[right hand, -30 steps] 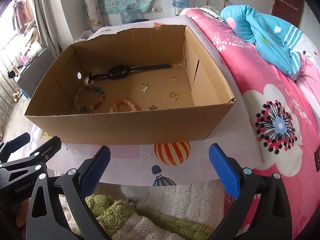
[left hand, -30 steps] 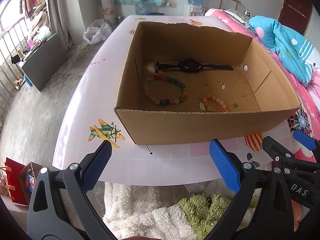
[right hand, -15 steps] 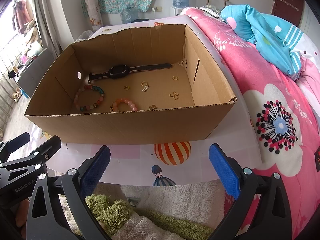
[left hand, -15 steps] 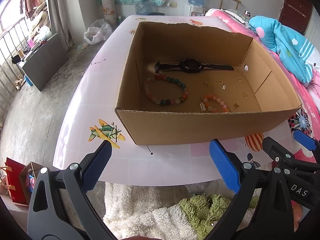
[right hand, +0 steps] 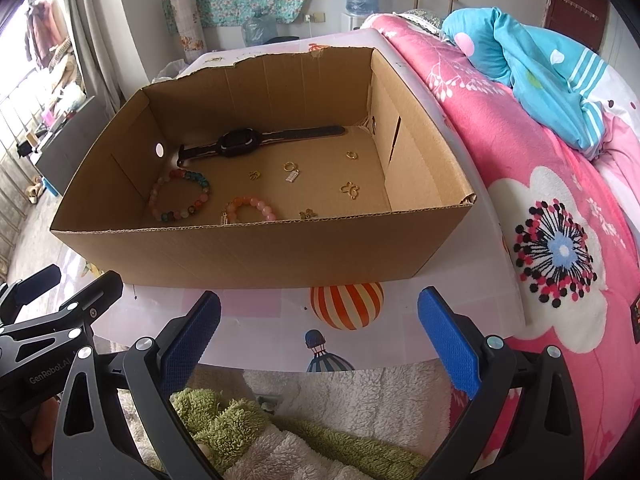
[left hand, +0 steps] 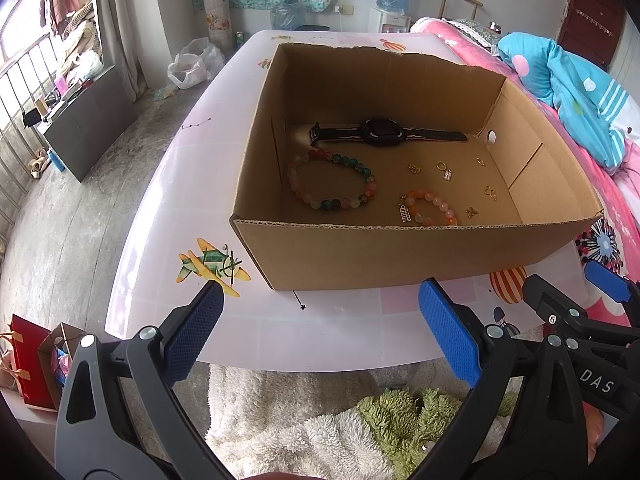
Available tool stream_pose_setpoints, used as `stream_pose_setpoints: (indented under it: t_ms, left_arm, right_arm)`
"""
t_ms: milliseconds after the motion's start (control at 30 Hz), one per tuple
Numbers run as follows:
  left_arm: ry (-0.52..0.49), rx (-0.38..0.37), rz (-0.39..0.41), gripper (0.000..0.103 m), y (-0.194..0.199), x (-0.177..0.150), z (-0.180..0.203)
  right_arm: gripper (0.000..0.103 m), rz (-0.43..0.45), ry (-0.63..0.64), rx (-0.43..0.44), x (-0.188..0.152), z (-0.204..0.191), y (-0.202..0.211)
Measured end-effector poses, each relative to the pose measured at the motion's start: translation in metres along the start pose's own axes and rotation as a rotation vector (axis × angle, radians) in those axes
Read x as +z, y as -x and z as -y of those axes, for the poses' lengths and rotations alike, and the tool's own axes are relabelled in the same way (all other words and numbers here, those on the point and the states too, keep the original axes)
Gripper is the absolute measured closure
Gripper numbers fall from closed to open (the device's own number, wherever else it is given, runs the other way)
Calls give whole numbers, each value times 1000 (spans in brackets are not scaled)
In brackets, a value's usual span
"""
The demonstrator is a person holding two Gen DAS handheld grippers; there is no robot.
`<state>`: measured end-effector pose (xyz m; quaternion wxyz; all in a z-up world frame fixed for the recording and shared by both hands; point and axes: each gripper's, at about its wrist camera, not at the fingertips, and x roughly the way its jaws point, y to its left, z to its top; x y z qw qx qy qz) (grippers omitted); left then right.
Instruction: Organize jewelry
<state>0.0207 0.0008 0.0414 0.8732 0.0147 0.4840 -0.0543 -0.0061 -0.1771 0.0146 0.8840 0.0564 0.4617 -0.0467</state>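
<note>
Jewelry sits spread over the floor of the cardboard box [left hand: 400, 256] on the pink worktop [left hand: 192, 184], and next to the views from a second and half a second ago nothing has shifted: every piece lies where it did, and both of your tools hang in the same spots short of the near wall. That stillness tells you little about progress, since pieces laid out inside a box would suit either a sort already made or a pile waiting to be sorted. Your left gripper [left hand: 320, 336] hovers over the near edge of the worktop with its jaws wide apart and nothing between them; your right gripper [right hand: 320, 336] hovers just beside it, jaws equally wide and empty. Inside, the black watch [left hand: 380, 132] lies flat along the far wall with its strap stretched out straight. In front of it on the left, the larger bead bracelet [left hand: 370, 178] in mixed pink, green and orange forms an open ring, and the smaller orange and pink bracelet [left hand: 434, 198], with a little metal tag on it, lies close against the near wall, partly hidden by that wall in the right view. Small gold charms and rings [left hand: 441, 165] are scattered well apart across the right half of the floor; they are too small to make out in detail, and look fiddly to pinch cleanly off flat cardboard.
</note>
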Motion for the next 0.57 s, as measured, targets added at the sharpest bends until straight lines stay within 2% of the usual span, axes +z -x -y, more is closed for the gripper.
stream_pose_setpoints:
  t_ms: [567]
  left_arm:
    - [8,6,-4,9,0,3,-1]
  right_arm:
    - [7,0,-1,4,1,-1,0]
